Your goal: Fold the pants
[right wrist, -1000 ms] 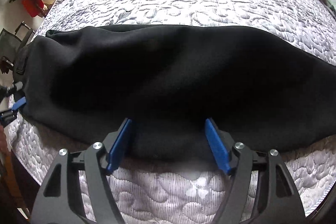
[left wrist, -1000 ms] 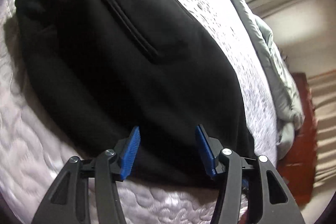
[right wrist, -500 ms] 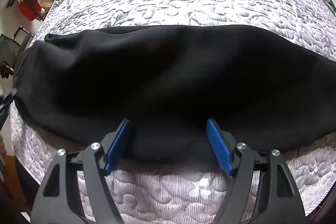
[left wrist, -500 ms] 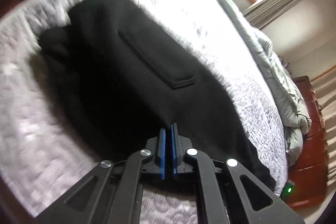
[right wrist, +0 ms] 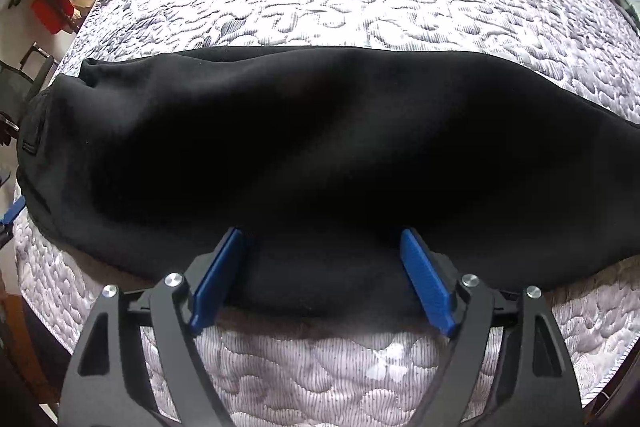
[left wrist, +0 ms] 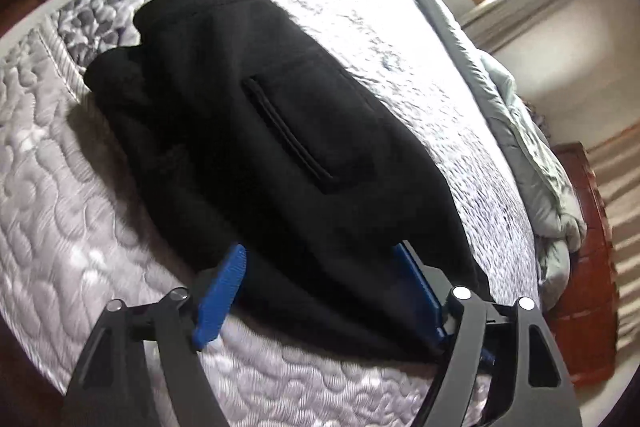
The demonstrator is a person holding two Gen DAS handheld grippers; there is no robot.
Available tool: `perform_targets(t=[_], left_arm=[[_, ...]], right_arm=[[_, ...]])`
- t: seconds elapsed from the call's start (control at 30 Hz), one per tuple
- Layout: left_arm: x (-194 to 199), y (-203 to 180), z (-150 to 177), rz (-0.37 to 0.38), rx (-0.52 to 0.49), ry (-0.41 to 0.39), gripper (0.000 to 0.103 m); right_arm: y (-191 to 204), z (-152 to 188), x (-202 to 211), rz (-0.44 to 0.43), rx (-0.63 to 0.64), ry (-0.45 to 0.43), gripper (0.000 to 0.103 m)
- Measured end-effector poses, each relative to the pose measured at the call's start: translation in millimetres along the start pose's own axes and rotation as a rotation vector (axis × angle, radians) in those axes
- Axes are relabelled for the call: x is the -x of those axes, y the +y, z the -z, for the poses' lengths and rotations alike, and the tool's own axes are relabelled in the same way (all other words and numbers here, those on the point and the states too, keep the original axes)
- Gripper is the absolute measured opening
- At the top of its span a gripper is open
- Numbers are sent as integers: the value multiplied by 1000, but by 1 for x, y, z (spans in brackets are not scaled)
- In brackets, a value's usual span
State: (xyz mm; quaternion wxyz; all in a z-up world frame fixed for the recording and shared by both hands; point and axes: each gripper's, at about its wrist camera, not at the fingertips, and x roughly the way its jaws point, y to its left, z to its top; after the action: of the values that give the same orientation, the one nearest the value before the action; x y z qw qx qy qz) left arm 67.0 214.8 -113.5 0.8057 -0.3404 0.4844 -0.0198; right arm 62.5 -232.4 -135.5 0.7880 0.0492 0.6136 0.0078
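My left gripper (left wrist: 320, 287) and right gripper (right wrist: 322, 275) hang over the near edge of the bed (right wrist: 320, 367), jaws spread and opening wider, each straddling the near hem of the black pants (right wrist: 320, 155) without pinching it. The pants lie in a long doubled strip along that near edge of the quilted mattress, a welt pocket (left wrist: 288, 135) facing up at the bulkier end toward the bed's corner. Beyond, bare quilting runs to a rumpled grey duvet (left wrist: 532, 147) at the far edge. The risk, as I judge it: closing on the top layer alone would peel the halves apart and skew the fold; the thick fabric could also slip from the pads, or slide off this edge.
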Motion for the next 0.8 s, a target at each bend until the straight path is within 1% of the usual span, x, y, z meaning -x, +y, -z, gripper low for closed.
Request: perform_targets(t=[0.1, 0.13, 0.23, 0.3, 0.33, 0.37, 0.43, 0.5, 0.57, 0.63, 0.7, 0.73, 0.8], left_arm=[[-14, 10, -13, -17, 32, 36, 76], [-18, 14, -15, -3, 48, 48, 75], [-23, 15, -21, -5, 64, 53, 66], [-24, 16, -24, -16, 91, 44, 43], [-24, 17, -25, -31, 100, 40, 27], [-24, 20, -26, -38, 110, 35, 21], [-19, 21, -24, -12, 124, 17, 16], [-7, 15, -18, -4, 97, -33, 15], [16, 8, -6, 15, 83, -104, 14], [40, 7, 13, 27, 75, -148, 14], [52, 12, 29, 9, 54, -166, 14], [48, 13, 34, -16, 42, -165, 14], [22, 23, 32, -68, 18, -122, 14]], right_arm=[[0, 0, 0, 0, 2, -4, 82], [0, 0, 0, 0, 3, -5, 83], [0, -2, -2, 0, 9, -5, 84], [1, -3, -2, -1, 8, -6, 85], [1, -3, -3, -1, 9, -7, 86], [1, -3, -3, 0, 10, -8, 86], [2, -3, -4, 1, 15, -11, 87], [2, -3, -5, -4, 16, -11, 87], [2, -3, -4, -8, 17, -6, 87], [2, -4, -2, -5, 25, 5, 85], [1, -4, 0, -7, 31, 14, 85], [1, -4, 0, -8, 32, 17, 85], [2, -4, -2, 0, 47, 28, 86]])
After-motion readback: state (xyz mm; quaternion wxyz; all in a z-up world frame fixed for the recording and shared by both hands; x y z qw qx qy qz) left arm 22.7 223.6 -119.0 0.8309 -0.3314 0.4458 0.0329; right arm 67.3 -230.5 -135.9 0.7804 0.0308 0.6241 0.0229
